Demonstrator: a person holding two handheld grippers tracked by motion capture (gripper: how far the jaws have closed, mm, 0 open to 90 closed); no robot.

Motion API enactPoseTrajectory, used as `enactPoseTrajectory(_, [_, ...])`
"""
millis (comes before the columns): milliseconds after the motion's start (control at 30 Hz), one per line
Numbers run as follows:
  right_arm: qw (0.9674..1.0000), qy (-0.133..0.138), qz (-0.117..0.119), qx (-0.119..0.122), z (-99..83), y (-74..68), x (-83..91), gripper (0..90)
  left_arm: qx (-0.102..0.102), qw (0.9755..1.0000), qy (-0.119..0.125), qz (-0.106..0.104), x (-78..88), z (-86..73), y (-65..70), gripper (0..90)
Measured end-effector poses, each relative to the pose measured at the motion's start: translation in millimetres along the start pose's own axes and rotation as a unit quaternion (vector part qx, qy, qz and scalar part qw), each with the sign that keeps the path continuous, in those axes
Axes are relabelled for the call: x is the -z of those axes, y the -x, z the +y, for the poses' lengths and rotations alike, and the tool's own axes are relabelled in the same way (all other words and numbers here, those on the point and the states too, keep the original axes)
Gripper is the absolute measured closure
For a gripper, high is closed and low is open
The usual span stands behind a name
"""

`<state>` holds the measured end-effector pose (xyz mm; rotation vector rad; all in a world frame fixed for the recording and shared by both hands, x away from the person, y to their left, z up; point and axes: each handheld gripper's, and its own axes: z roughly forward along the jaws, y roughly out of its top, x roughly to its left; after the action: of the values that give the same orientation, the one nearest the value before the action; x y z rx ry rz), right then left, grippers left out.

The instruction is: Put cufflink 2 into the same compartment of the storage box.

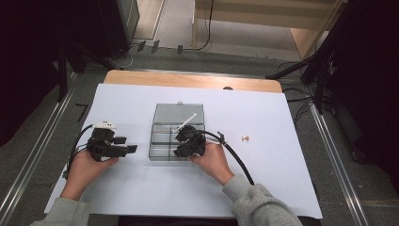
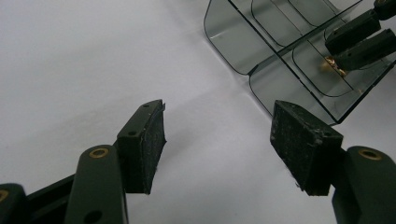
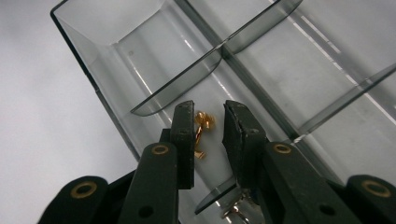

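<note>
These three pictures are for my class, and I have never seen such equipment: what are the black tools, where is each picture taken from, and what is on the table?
A person sits at a table and holds a hand-operated gripper in each hand. The high view looks down from above: the left gripper rests over the white sheet, and the right gripper reaches into a clear compartment box. A small brass piece lies apart on the sheet.

The other two pictures come from cameras riding on the grippers, looking along their black jaws. In the left gripper view the jaws stand wide apart with nothing between them. In the right gripper view the jaws stand a little apart around small gold screws in one compartment; the right-hand jaw stands clear of them, so they look released.
</note>
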<state>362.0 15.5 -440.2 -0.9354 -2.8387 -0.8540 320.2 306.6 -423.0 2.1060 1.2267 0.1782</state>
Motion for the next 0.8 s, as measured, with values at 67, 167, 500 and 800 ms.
enactPoseTrajectory(67, [1.0000,0.005,-0.001,0.000,0.4,1.1,3.1,74.5,0.001,1.0000,0.000,0.000,-0.2,0.2,-0.2,36.3])
enactPoseTrajectory(167, [0.9999,0.012,-0.001,-0.002,0.9,2.4,8.9,73.4,0.001,1.0000,0.001,0.000,-0.6,0.6,-0.3,36.2])
enactPoseTrajectory(500, [0.9990,0.039,-0.014,-0.012,-1.4,12.1,36.5,65.4,-0.002,1.0000,-0.003,-0.005,-4.9,5.1,-1.0,36.0])
enactPoseTrajectory(800, [0.9978,0.056,-0.025,-0.025,-9.5,26.0,60.6,62.0,-0.005,0.9999,-0.002,-0.009,-8.2,10.0,-1.6,36.0])
